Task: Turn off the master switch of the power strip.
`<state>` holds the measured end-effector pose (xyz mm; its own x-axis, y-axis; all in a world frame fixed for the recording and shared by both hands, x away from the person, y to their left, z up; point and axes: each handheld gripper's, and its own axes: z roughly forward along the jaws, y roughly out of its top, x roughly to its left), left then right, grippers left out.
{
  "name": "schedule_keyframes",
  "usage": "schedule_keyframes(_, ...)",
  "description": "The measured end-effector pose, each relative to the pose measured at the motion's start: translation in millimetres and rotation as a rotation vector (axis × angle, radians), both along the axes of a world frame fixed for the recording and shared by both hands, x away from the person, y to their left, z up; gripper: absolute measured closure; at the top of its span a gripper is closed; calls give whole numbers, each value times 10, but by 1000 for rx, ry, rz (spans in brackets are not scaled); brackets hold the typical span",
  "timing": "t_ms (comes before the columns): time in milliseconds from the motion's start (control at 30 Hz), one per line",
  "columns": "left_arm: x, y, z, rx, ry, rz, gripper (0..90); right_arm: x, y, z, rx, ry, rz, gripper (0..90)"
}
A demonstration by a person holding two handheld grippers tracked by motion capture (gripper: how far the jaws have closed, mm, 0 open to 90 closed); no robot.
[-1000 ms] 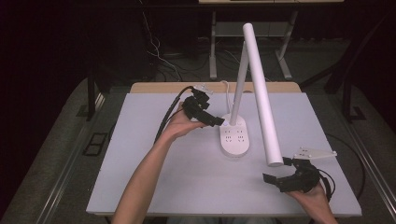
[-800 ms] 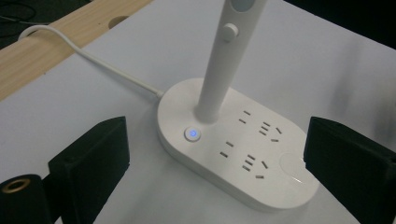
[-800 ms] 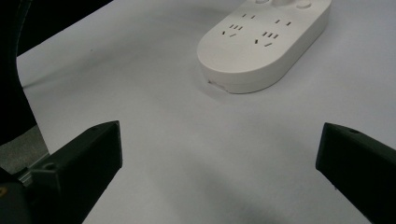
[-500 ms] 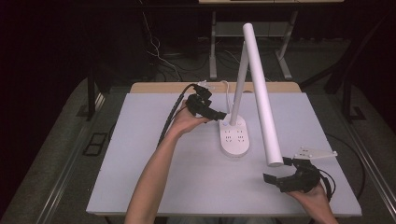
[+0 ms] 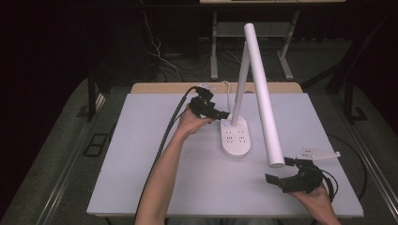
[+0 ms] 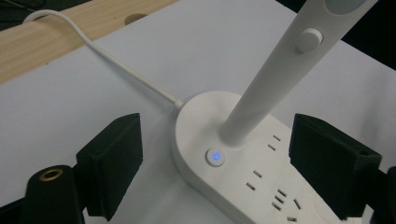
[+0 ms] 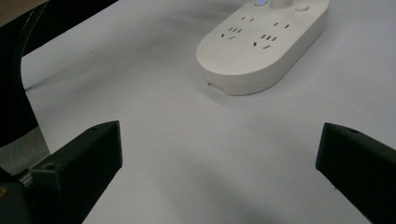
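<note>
At the near right of the table [image 5: 141, 187], the right gripper [image 5: 281, 174] rests low with its jaws spread wide and nothing between them, pointing toward the one desk lamp [image 5: 236, 136] at the table's middle. That lamp looks like hard, smooth plastic: a flat oval base [image 7: 261, 46] carrying two groups of sockets, probably weighted enough to stay put under a light press, and a slim stiff stem [image 6: 266, 88] that would likely slip in the pads and act as a lever if seized high. A safer hold is judged to be low on the stem or across the base. Farther off, the left gripper [image 5: 224, 114] hangs just over the base's far end, its jaws having just been closing yet parted, straddling the stem without touching it. One lit blue button [image 6: 215, 157] sits between them, and one white cord [image 6: 107, 58] trails toward the far edge. In all there are two grippers and one lamp.
</note>
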<state>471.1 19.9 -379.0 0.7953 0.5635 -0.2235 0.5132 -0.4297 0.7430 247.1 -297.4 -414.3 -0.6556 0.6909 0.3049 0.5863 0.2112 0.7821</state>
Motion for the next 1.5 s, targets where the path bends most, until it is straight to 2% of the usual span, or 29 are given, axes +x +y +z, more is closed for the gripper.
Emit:
schedule_keyframes(400,8,-43,-111,-1,13,-11,271,2,2,0,-1,0,9,0)
schedule_keyframes(733,16,-60,-237,-34,28,29,406,7,1,-3,-1,0,10,0)
schedule_keyframes(867,14,-78,-260,-37,28,28,462,6,-1,-2,-2,-1,10,0)
schedule_keyframes(1000,13,-88,-271,-17,19,-6,522,7,0,-3,-3,0,10,0)
schedule_keyframes(1033,18,-83,-269,3,19,-28,544,7,1,-3,-3,-1,11,0)
schedule_keyframes(1200,0,-127,-291,-9,16,-26,676,7,0,-3,-3,-1,11,0)
schedule_keyframes(1333,11,-128,-307,0,20,-31,729,8,2,-4,-4,-2,11,0)
schedule_keyframes(1400,7,-141,-321,-13,30,-25,769,9,2,-5,-5,-2,11,0)
schedule_keyframes(1500,11,-140,-332,-7,29,-41,836,9,3,-6,-5,-2,11,0)
